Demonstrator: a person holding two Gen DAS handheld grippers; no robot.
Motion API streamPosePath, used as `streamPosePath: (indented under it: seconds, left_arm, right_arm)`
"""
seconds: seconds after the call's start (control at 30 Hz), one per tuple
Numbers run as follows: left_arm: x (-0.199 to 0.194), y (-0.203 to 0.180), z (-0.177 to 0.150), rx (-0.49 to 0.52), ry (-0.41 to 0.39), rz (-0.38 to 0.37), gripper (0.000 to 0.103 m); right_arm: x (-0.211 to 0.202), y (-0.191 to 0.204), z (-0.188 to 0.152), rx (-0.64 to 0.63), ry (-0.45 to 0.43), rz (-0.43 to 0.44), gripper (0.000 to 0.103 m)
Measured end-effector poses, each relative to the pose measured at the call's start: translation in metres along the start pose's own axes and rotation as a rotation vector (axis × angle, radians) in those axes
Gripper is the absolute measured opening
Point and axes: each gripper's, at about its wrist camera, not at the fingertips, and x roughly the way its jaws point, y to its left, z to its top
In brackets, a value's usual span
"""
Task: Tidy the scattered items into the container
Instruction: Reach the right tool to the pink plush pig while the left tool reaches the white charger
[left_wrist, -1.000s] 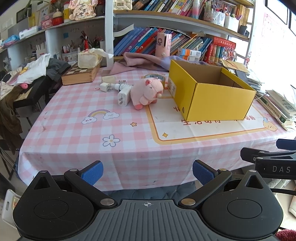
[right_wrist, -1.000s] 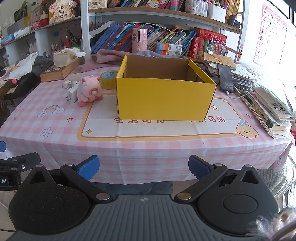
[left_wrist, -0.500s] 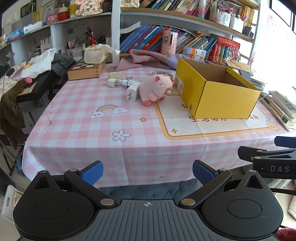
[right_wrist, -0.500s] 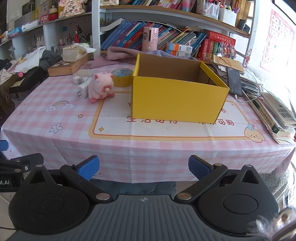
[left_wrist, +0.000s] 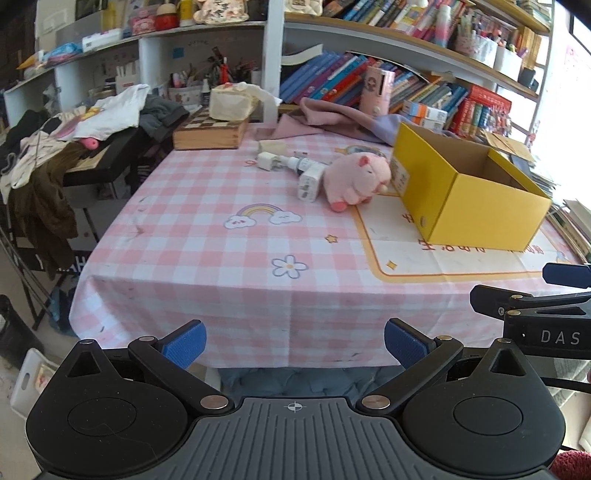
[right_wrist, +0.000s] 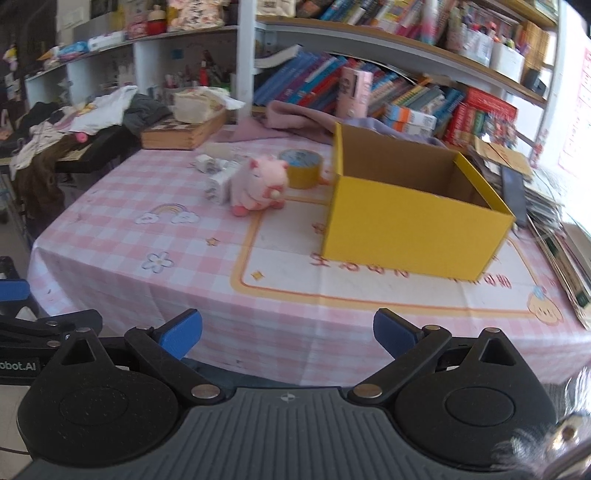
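An open yellow cardboard box (left_wrist: 469, 199) (right_wrist: 413, 225) stands on the pink checked tablecloth (left_wrist: 229, 258). Left of it lies a pink plush pig (left_wrist: 354, 181) (right_wrist: 258, 184). Beside the pig are a white charger (left_wrist: 308, 182) (right_wrist: 218, 184), a small white plug (left_wrist: 267, 161) and a small bottle (left_wrist: 297, 162). A roll of yellow tape (right_wrist: 301, 168) sits behind the pig. My left gripper (left_wrist: 293, 345) is open and held off the table's front edge. My right gripper (right_wrist: 286, 332) is open too, also short of the table. Both hold nothing.
A wooden chess box (left_wrist: 210, 133) with a tissue pack on it, and a mauve cloth (left_wrist: 332, 118) lie at the table's back. Bookshelves rise behind. Stacked books and a phone (right_wrist: 513, 192) lie to the right. A chair heaped with clothes (left_wrist: 55, 147) stands to the left.
Both views have turned to the left and drawn a little nearer the table, so the pig and box sit further right in them. Both grippers stay open.
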Motion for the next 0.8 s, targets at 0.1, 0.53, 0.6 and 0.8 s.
streamPosePath:
  seconds: [0.1, 0.53, 0.6, 0.8]
  left_arm:
    - [0.000, 0.004, 0.002, -0.007, -0.008, 0.009, 0.103]
    - [0.026, 0.013, 0.024, -0.031, -0.048, 0.011, 0.101]
    - [0.033, 0.011, 0.029, -0.021, -0.044, 0.012, 0.101]
    - [0.054, 0.011, 0.046, -0.026, -0.032, 0.016, 0.100]
  right_arm:
    - [0.005, 0.004, 0.006, -0.014, -0.006, 0.017, 0.092]
    - [0.028, 0.014, 0.034, -0.109, -0.065, 0.066, 0.068]
    - [0.035, 0.014, 0.039, -0.118, -0.067, 0.069, 0.068]
    - [0.061, 0.010, 0.059, -0.132, -0.051, 0.080, 0.068]
